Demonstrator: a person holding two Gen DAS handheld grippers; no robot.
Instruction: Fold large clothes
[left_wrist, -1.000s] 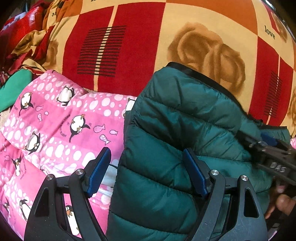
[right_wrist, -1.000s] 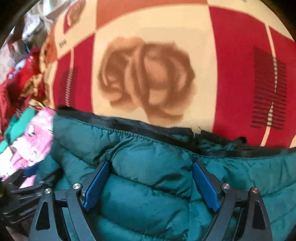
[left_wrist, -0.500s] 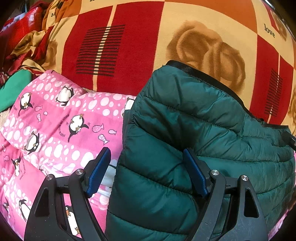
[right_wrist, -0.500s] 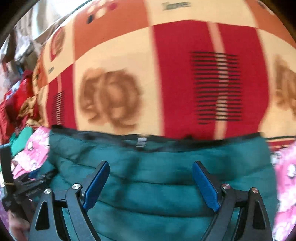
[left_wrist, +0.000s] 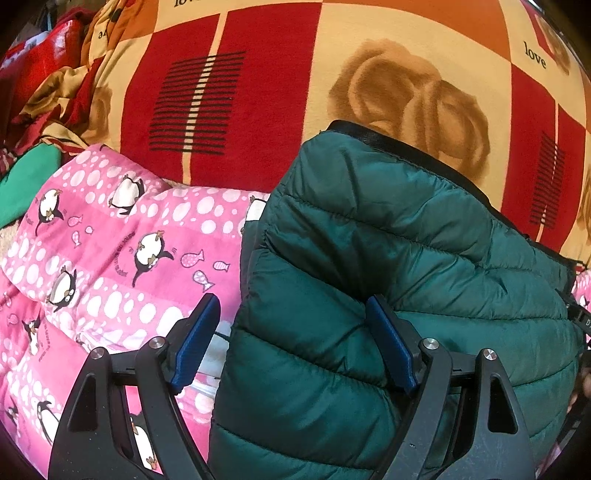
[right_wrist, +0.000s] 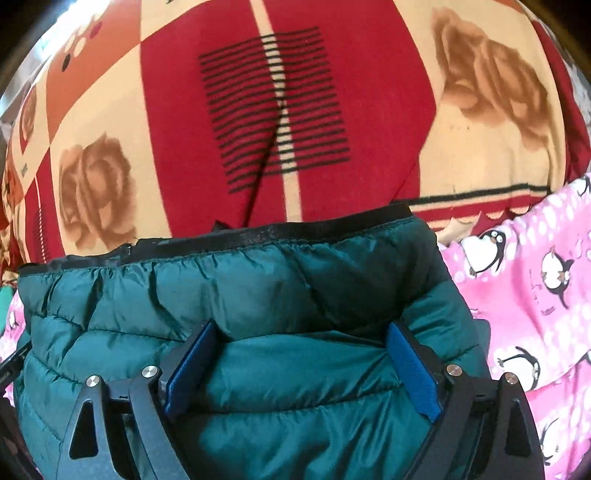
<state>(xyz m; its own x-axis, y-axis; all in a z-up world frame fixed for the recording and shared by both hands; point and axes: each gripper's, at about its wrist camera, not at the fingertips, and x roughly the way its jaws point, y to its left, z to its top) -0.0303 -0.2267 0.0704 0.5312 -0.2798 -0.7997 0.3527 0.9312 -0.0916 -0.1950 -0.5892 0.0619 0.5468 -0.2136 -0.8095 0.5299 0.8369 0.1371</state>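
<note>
Looking at a green puffer jacket folded into a fat bundle, sitting on top of a pink penguin quilt, all spread over a red-and-cream rose blanket. From the left wrist view, jacket fills everything from 12 round to 5 o'clock, quilt out at 9. Left gripper spread wide, nothing pinched: one pad off the jacket's edge over the quilt, the other resting against the padding. Right gripper also spread wide, both pads pressed down into a puffy panel but not closed on it, black hem band up at 12. Main worry, honestly: slick springy fill. Probably going to puff back open the moment the pressure comes off, so the fold might not hold. Closing the right claw from here would likely grab just the top layer and peel it away from the layers underneath. Left side risk looks different: straddling the jacket edge like that, could easily catch quilt fabric along with the jacket and drag both. Can't tell how many layers are stacked under there, so hard to say how stable the bundle really is.
</note>
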